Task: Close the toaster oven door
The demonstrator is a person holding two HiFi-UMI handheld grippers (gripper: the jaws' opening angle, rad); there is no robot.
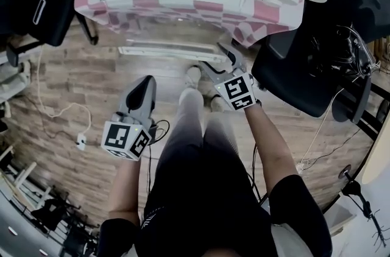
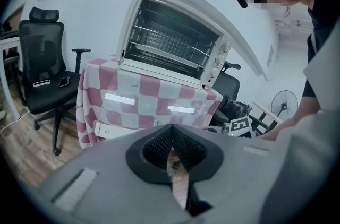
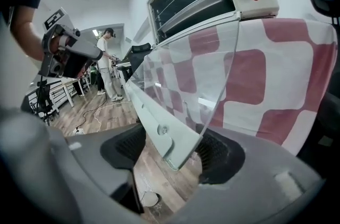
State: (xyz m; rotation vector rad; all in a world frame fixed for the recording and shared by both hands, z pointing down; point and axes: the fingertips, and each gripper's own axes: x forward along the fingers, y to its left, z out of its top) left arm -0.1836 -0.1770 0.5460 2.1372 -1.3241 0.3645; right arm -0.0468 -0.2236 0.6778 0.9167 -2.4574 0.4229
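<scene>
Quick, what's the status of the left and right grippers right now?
Left gripper: closed, holding nothing.
Right gripper: open, with the free edge of the toaster oven door between its jaws, not clamped.

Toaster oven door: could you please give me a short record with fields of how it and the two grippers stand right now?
Oven: white toaster oven on a pink-checked cloth, wire rack visible inside
Door: glass door open, swung down in front of the cloth
Right gripper: right gripper open, jaws on either side of the door's handle edge, not clamped on it
Left gripper: left gripper shut, empty, held back from the oven
Task status: door not yet closed
</scene>
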